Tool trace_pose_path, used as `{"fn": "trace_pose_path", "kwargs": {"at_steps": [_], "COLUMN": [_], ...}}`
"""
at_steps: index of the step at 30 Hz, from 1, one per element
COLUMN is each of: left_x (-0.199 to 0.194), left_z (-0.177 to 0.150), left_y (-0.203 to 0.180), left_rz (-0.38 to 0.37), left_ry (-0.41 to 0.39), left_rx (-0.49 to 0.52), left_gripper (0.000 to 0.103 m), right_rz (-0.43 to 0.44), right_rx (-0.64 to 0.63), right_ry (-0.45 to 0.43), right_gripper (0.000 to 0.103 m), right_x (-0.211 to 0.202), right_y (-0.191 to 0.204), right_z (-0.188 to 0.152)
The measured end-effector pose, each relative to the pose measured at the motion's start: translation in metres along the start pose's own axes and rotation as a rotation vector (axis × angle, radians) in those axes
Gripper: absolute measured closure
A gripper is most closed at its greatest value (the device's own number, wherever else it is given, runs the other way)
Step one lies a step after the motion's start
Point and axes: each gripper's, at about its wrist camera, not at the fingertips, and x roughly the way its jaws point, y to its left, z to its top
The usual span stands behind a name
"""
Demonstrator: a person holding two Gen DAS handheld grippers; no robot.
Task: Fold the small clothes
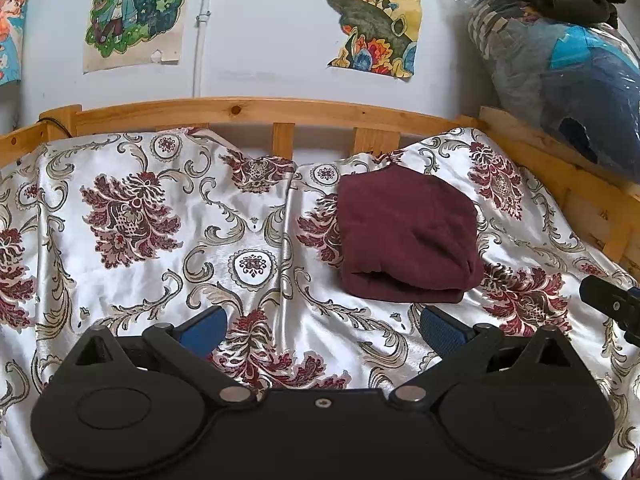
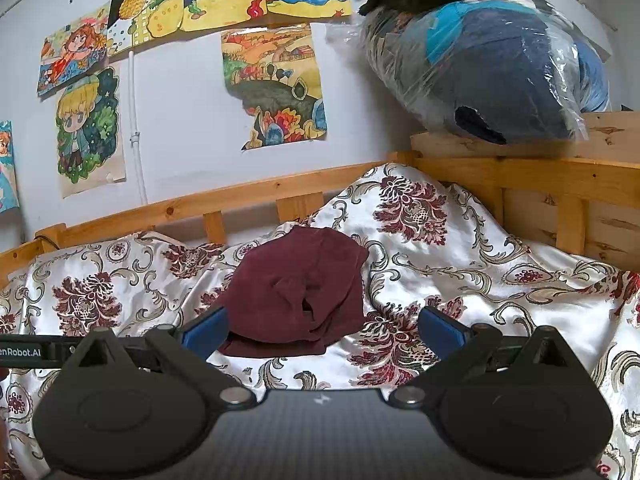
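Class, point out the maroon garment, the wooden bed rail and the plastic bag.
maroon garment (image 1: 404,236), left wrist view, top layer.
wooden bed rail (image 1: 256,110), left wrist view, top bar.
plastic bag (image 2: 500,68), right wrist view, bulging side.

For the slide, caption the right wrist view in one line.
Open right gripper faces a folded maroon garment lying on the floral satin bedspread, wooden bed rail behind.

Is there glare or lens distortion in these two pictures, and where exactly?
Left wrist view: the wooden bed rail bows into an arc from fisheye distortion, and the satin cover shows bright sheen. Right wrist view: the plastic bag carries white glare streaks, and the maroon cloth stays matte and sharp.
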Motion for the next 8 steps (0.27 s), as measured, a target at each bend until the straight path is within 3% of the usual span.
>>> {"fn": "trace_pose_path", "kwargs": {"at_steps": [8], "left_x": [-0.0004], "left_z": [-0.0017], "left_y": [0.0001], "left_rz": [0.007], "left_ry": [-0.006], "left_rx": [0.004], "left_gripper": [0.001], "right_rz": [0.009], "right_rx": [-0.015], "right_ry": [0.017], "right_gripper": [0.0], "right_x": [0.0034], "right_y": [0.0039], "right_z": [-0.0018]}}
